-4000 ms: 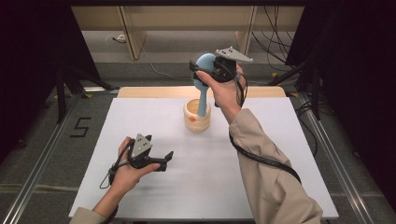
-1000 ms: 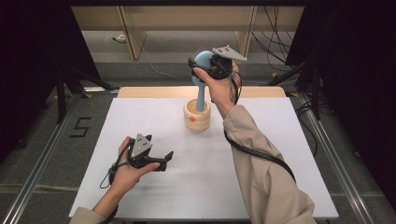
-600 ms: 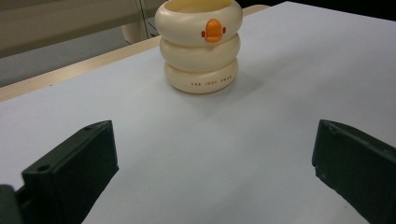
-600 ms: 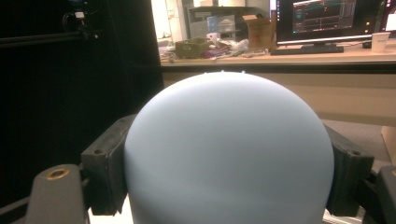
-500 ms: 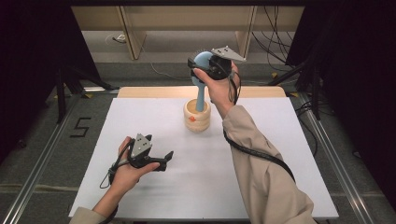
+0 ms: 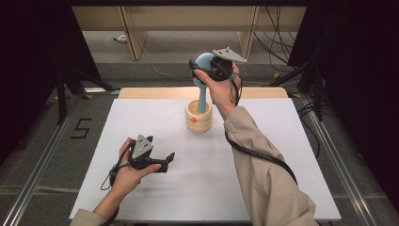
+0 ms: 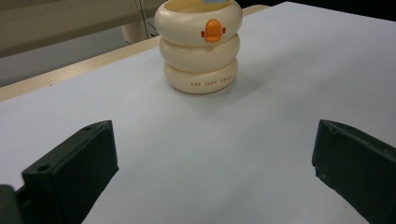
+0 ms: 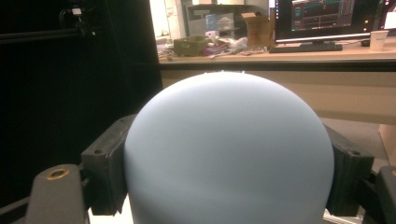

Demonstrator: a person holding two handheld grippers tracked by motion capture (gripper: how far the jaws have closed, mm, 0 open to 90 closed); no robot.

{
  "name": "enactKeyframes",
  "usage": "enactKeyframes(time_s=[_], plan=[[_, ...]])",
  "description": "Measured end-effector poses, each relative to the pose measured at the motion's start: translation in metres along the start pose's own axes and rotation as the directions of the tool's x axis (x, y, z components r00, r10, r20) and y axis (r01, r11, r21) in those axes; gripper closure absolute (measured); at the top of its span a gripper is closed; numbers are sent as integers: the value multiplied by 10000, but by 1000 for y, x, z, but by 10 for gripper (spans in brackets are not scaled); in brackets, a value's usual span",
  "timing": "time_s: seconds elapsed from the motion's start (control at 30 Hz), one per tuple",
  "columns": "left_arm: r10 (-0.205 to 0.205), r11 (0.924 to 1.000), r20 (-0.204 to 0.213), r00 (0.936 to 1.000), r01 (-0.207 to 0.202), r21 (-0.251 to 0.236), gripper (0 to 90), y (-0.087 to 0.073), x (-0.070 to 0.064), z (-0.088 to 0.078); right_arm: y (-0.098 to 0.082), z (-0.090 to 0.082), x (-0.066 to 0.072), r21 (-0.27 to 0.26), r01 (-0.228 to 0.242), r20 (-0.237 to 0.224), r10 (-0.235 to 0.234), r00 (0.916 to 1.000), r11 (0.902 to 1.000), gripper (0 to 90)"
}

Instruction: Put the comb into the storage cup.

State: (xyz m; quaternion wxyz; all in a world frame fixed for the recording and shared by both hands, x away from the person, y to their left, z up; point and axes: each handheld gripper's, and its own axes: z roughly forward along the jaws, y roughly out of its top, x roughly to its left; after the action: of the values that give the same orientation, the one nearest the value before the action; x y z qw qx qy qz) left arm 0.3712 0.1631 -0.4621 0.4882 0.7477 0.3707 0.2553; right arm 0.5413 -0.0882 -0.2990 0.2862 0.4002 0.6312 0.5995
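Pale blue brush with a round domed head and a straight handle: one only, standing upright, long axis vertical, head uppermost, handle end down inside the cup. One cream cup shaped like three stacked rings, orange duck bill on its top ring, set near the far middle of the one white tabletop, with small lettering on its bottom ring in the left gripper view.

Two grippers. Right gripper raised above the cup, jaws spread fairly wide and clamped on either side of the brush's blue head, one black pad against each flank of the dome in the right gripper view. Left gripper held low over the near left of the tabletop, well apart from the cup, jaws wide with nothing between them, aimed across the white surface toward the cup.
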Motion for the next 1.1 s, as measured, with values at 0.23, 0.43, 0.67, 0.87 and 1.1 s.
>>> enactKeyframes(time_s=[0.23,0.43,0.67,0.87,1.1], plan=[[12,10000,-11,10000,-12,-19,0,0,0,0,-1,1,0,4,15,-3,-15,10000,10000,206],[-12,10000,-15,10000,12,-23,0,0,0,0,-3,2,0,51,17,2,-17,10000,10000,206],[-6,10000,-17,10000,6,-18,0,0,0,0,-5,3,-1,52,22,12,-22,10000,10000,207],[-52,10000,-18,10000,52,-11,0,0,0,0,-6,3,-1,114,50,21,-50,10000,9999,206],[-15,10000,-31,10000,15,-23,0,0,0,0,-9,5,-1,167,67,23,-67,10000,9998,207]])
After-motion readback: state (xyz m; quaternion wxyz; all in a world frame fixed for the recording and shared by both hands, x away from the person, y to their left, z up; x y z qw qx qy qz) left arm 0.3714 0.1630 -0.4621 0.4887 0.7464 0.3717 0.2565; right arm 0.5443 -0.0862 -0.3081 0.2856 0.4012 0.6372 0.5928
